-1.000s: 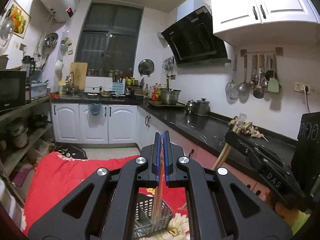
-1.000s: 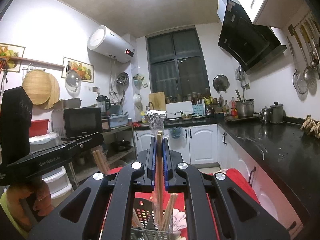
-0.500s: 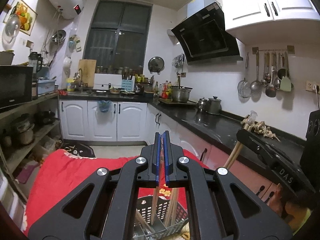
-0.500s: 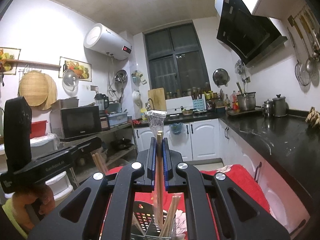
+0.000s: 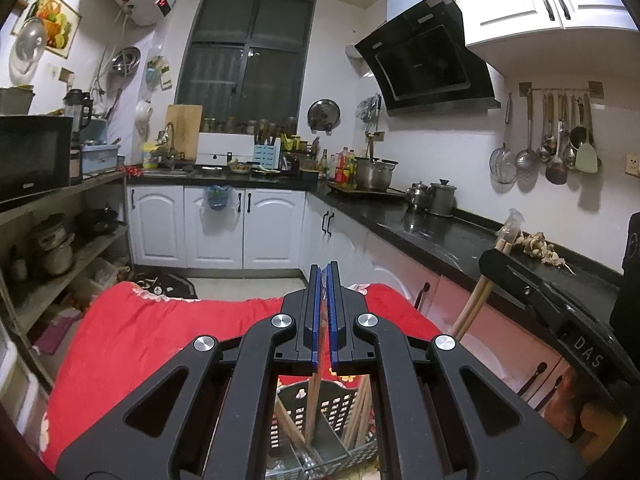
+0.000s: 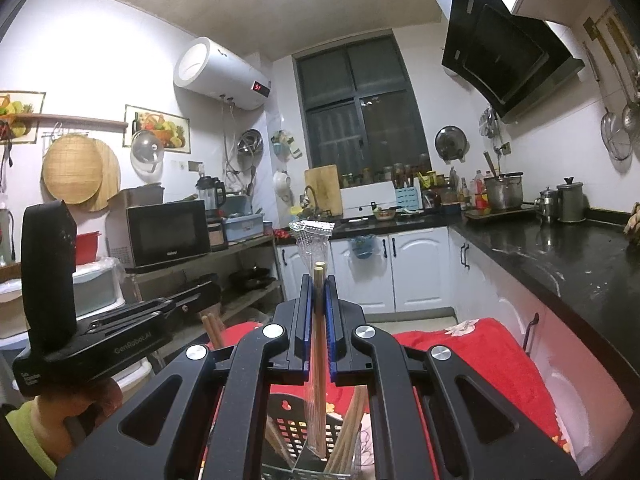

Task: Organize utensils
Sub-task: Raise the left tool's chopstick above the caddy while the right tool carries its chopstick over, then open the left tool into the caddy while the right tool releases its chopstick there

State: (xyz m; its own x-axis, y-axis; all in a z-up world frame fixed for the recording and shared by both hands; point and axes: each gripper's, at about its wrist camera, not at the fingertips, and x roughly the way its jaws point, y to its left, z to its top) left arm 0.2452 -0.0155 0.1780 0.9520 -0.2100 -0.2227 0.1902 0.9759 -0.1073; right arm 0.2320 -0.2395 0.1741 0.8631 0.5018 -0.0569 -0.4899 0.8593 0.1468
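A dark grey slotted utensil basket (image 5: 320,424) stands on a red floral cloth (image 5: 152,332) below both grippers, with several wooden chopsticks in its compartments. My left gripper (image 5: 324,272) is shut on wooden chopsticks (image 5: 312,404) whose lower ends reach into the basket. My right gripper (image 6: 319,282) is shut on a pair of wooden chopsticks in a clear plastic sleeve (image 6: 317,380), upright, lower end in the basket (image 6: 304,432). Each gripper shows in the other's view: the right one (image 5: 496,256) and the left one (image 6: 208,292).
A black countertop (image 5: 440,232) runs along the right with pots (image 5: 376,172) and hanging ladles (image 5: 556,148). Open shelves with a microwave (image 6: 164,232) and pans stand at left. White cabinets (image 5: 216,228) and a sink line the far wall.
The left view has tilted up and the left-held chopsticks have gone lower into the basket. The right gripper holds its sleeved chopsticks in much the same upright place.
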